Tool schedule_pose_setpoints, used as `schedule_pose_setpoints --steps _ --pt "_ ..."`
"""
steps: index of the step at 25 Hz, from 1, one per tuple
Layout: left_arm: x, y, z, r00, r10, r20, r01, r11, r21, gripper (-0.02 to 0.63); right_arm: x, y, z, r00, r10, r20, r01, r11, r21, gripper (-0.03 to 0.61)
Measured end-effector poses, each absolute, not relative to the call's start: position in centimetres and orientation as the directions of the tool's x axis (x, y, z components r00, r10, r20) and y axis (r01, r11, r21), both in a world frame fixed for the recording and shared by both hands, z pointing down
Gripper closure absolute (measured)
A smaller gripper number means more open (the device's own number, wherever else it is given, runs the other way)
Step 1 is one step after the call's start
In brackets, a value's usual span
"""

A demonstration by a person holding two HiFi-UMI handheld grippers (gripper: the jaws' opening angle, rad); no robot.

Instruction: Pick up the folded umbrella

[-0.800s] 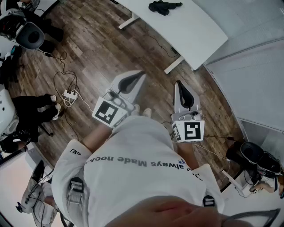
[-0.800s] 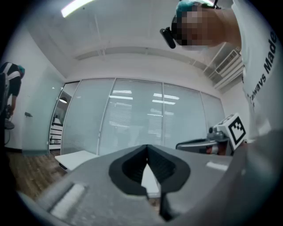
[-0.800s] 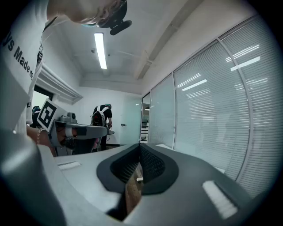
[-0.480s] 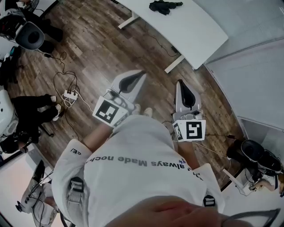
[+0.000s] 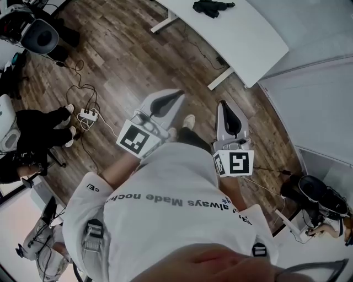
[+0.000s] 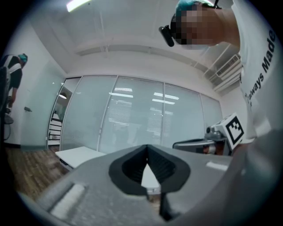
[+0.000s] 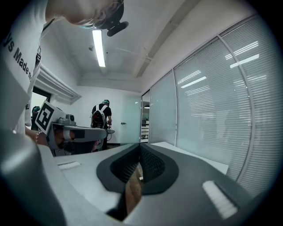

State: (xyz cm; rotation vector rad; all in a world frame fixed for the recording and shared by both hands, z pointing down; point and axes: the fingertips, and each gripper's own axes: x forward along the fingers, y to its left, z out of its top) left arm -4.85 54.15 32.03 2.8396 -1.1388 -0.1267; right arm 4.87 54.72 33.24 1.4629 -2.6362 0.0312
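The folded umbrella (image 5: pixel 212 6) is a black bundle lying on the white table (image 5: pixel 242 33) at the top of the head view, far ahead of both grippers. My left gripper (image 5: pixel 175 96) is held level over the wooden floor, its jaws closed tip to tip with nothing between them. My right gripper (image 5: pixel 223 106) is beside it, also shut and empty. In the left gripper view the closed jaws (image 6: pixel 147 148) face a glass wall and a corner of the white table (image 6: pixel 77 155). The right gripper view shows its closed jaws (image 7: pixel 139 148) and no umbrella.
The table's white legs (image 5: pixel 222 79) stand on the floor between me and the umbrella. A power strip with cables (image 5: pixel 87 116) lies at the left by a seated person's feet (image 5: pixel 65 131). A glass partition (image 5: pixel 314 104) runs along the right, with equipment (image 5: pixel 314 193) below it.
The view has shifted forward a little and one shoe now shows ahead of my body. Both grippers keep their pose and stay shut.
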Motion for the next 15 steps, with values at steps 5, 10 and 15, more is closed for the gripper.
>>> schedule_pose_setpoints --steps 5,10,15 --pt "-4.9 51.2 32.4 0.715 -0.698 -0.046 -0.692 -0.715 0.103 0.611 4.6 51.7 33.7 -0.534 -0.837 0.116 -0.84 0.541 0.043 0.578" --pt "-4.3 47.2 32.2 0.712 -0.701 -0.038 -0.696 -0.712 0.092 0.611 5.2 47.5 33.6 -0.533 -0.839 0.111 -0.842 0.539 0.029 0.577" --pt "-2.3 41.4 32.1 0.71 -0.704 -0.029 -0.7 -0.709 0.087 0.611 7.5 41.8 33.4 -0.532 -0.84 0.107 -0.844 0.536 0.021 0.577"
